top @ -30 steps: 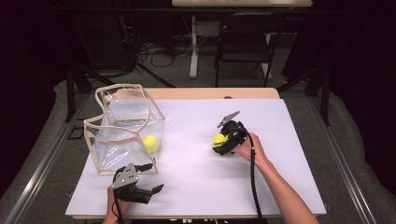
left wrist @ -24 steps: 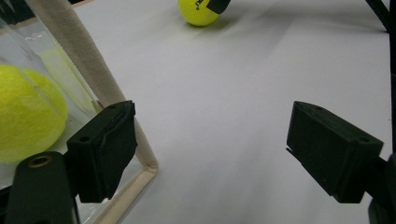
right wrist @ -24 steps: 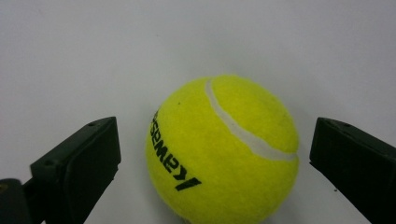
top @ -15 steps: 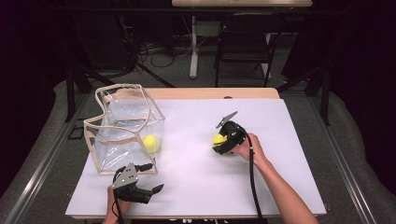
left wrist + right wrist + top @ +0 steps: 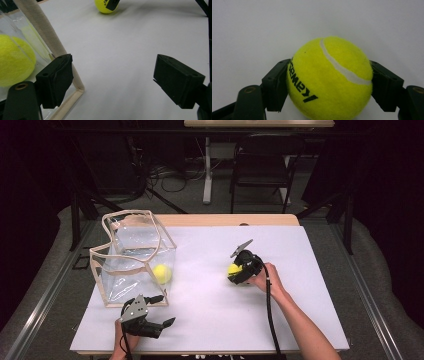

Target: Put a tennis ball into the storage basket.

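Observation:
On the white table, right of centre, lies a yellow tennis ball (image 5: 233,268) (image 5: 329,77). My right gripper (image 5: 236,273) (image 5: 329,83) is shut on it. Its jaws have just been closing, and both pads now press the ball's sides. A second yellow ball (image 5: 161,273) (image 5: 15,62) lies inside a clear bag with beige trim (image 5: 132,255) (image 5: 42,32) at the left. My left gripper (image 5: 167,309) (image 5: 112,85) rests near the front edge by the bag's near corner, open, with nothing between its jaws. In the left gripper view the gripped ball (image 5: 103,6) sits far off at the top.
The white tabletop (image 5: 210,315) has free room in the middle and at the right. A wooden strip (image 5: 225,220) runs along its far edge. Beyond stand a chair (image 5: 260,175), stands and cables on the floor. A cable trails from the right gripper along the forearm.
The right gripper's jaws have closed in on the tennis ball. Both hands stay where they were.

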